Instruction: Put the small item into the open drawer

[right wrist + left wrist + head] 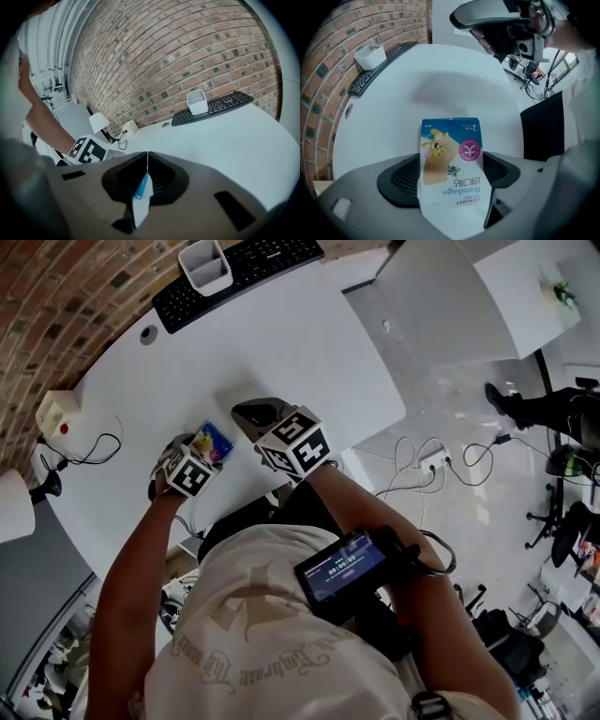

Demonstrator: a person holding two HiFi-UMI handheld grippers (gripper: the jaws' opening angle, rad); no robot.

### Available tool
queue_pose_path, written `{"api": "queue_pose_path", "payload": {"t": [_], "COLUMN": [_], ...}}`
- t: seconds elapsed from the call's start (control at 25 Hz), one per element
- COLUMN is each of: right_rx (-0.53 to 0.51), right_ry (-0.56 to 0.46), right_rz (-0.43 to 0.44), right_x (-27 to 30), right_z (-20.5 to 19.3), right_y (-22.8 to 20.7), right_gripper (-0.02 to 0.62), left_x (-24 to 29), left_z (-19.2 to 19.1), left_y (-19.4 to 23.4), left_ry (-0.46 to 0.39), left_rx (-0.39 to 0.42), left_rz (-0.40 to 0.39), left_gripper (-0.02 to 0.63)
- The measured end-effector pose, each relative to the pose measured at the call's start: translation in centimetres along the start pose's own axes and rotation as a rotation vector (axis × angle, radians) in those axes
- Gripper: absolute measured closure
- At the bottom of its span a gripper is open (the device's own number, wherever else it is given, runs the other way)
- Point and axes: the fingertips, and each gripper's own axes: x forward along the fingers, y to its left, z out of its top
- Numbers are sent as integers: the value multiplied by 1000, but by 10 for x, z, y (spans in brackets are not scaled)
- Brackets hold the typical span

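Two grippers are over one white table [281, 343]. Also in view are one keyboard [244, 273], one white tub [206, 266] standing on the keyboard's left end, one lamp [11, 507] and one beige box [54, 413] by the brick wall.

The left gripper [451, 174] has its jaws part-way apart, pressed on the side edges of a bandage packet [451, 154]. The packet faces the camera and sticks out forward over the table. In the head view it shows just beside the right gripper [255, 413].

The right gripper's jaws are together, pinching a thin white-and-blue flat item [142, 197] seen edge-on. I cannot tell whether this is a second packet.

Both grippers are above the near part of the table, close to the person. A wide bare stretch of table lies between them and the keyboard. The table's curved edge runs just right of the right gripper, with floor and cables [422, 460] beyond it.
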Motion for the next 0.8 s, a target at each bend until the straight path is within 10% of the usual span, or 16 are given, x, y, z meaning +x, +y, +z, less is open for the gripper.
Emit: {"api": "queue_pose_path", "payload": {"t": [0.8], "right_rx": [-77], "right_ry": [53], "right_rz": [124], "right_x": [38], "right_z": [6], "right_y": [52], "right_gripper": [589], "left_x": [-35], "left_z": [-31], "left_y": [3], "left_ry": [-61], "left_rx": [-73], "left_rz": [76], "left_gripper": [195]}}
